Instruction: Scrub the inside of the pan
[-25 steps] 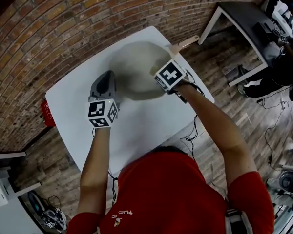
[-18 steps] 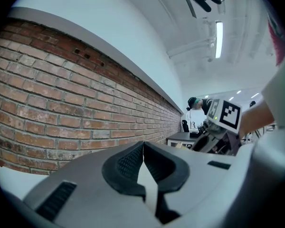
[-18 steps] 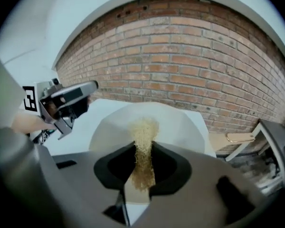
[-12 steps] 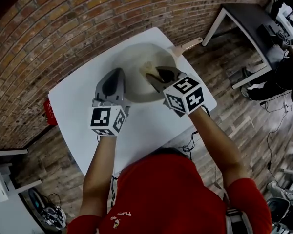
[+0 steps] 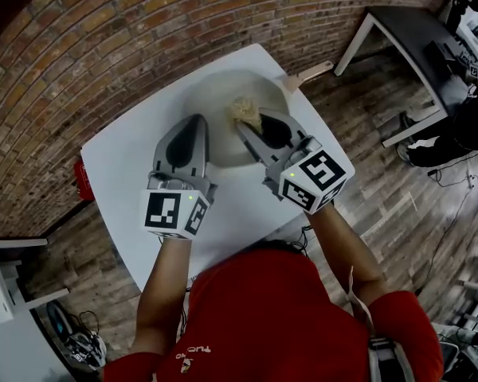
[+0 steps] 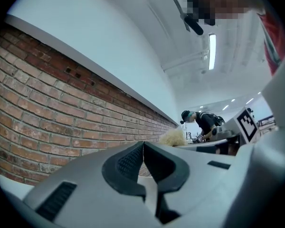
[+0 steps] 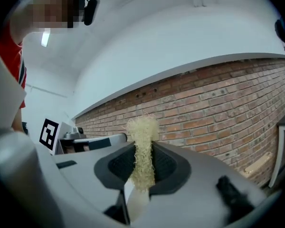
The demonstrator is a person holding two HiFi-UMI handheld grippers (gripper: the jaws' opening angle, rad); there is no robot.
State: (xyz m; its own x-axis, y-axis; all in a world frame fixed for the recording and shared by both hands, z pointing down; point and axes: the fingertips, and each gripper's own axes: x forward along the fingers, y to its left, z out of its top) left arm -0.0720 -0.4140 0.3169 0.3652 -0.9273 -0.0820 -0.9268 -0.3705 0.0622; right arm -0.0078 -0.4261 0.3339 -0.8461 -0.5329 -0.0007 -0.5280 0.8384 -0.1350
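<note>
A pale, stringy scrubber (image 7: 142,137) is pinched between the jaws of the right gripper (image 7: 143,163). It is held over the inside of the pan (image 5: 215,94), near the middle. Whether it is pressed on the bottom cannot be told. The left gripper (image 6: 143,145) is pressed together with nothing in it, and it is held just by the pan's near left rim. The pan is set by the far corner of the white tabletop (image 5: 119,161), and its light handle (image 5: 309,73) is stuck out past the far right edge. The scrubbing is judged to be only begun or under way. No foam or dirt can be seen, so how much is left cannot be told. A brick wall (image 5: 80,46) is seen behind the tabletop. A wooden floor (image 5: 398,181) and a dark table (image 5: 402,26) are seen to the right.
</note>
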